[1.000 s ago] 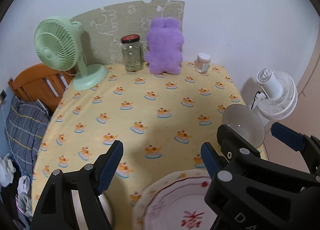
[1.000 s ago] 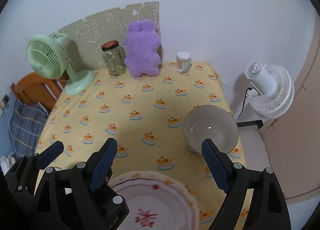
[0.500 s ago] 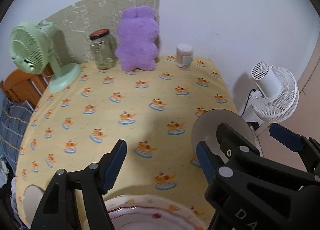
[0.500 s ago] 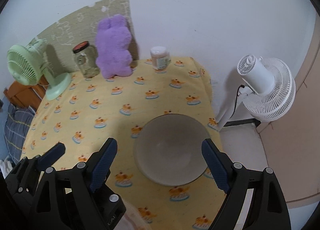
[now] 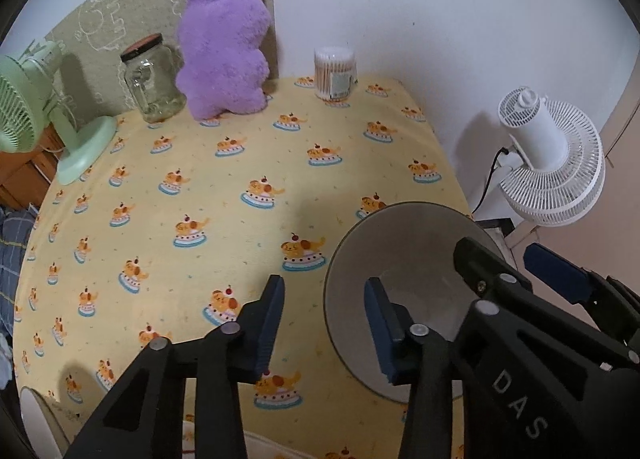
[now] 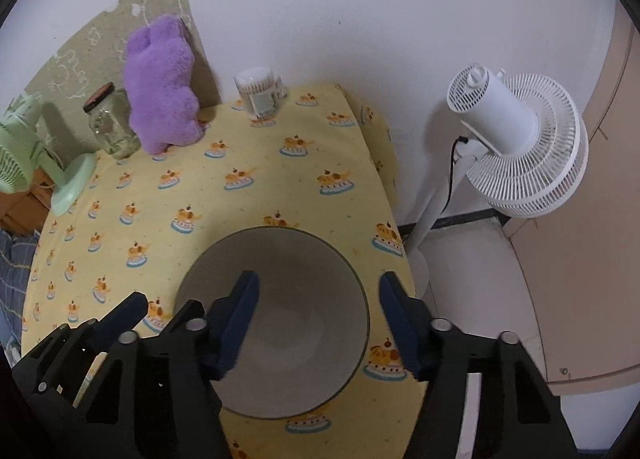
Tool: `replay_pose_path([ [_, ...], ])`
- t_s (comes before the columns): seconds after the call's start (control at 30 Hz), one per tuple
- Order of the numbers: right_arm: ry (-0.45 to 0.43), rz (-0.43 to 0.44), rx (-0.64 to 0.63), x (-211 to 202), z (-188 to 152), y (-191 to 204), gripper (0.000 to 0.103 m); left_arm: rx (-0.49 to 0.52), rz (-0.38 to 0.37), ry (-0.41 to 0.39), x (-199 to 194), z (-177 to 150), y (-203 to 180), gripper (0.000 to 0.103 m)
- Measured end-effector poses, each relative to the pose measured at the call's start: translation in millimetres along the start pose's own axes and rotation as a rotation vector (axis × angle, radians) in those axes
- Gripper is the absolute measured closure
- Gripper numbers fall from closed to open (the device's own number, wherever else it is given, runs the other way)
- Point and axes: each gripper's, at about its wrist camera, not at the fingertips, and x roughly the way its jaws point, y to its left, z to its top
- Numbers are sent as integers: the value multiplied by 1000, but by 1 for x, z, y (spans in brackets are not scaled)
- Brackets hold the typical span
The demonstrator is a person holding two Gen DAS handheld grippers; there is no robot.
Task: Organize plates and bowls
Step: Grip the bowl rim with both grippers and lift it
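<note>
A grey bowl (image 5: 408, 243) stands upright near the right edge of the yellow tablecloth (image 5: 224, 227). My left gripper (image 5: 326, 319) straddles its left rim, one finger inside and one outside. Its jaws are closing, and gaps still show on both sides of the rim. In the right wrist view the bowl (image 6: 288, 271) fills the middle. My right gripper (image 6: 318, 319) straddles the right rim the same way, its jaws closing with the pads clear of the rim. A patterned plate's pale rim (image 5: 224, 437) peeks in at the bottom.
Along the back wall stand a green fan (image 5: 24, 111), a glass jar (image 5: 150, 85), a purple plush (image 5: 224, 47) and a tub of cotton swabs (image 5: 334, 73). A white floor fan (image 6: 516, 147) stands just past the table's right edge. A white dish rim (image 5: 34, 415) sits bottom left.
Both grippers have swung right and down, from above the patterned plate to the grey bowl. Both pairs of jaws have narrowed around the bowl's rim.
</note>
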Motion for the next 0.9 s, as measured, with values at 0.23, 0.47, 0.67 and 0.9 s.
replay_pose_path([
  [0.23,33,4,15,18,3,-7,59,19,-11,24,16,4,-6,73],
  [0.47,57,-6,26,31,5,-15,75,31,-3,43,28,5,-12,76],
  [0.67,67,-1,33,39,6,-17,76,33,7,53,36,7,-13,77],
  [0.9,61,4,28,40,5,-17,76,32,12,58,36,7,-14,77],
])
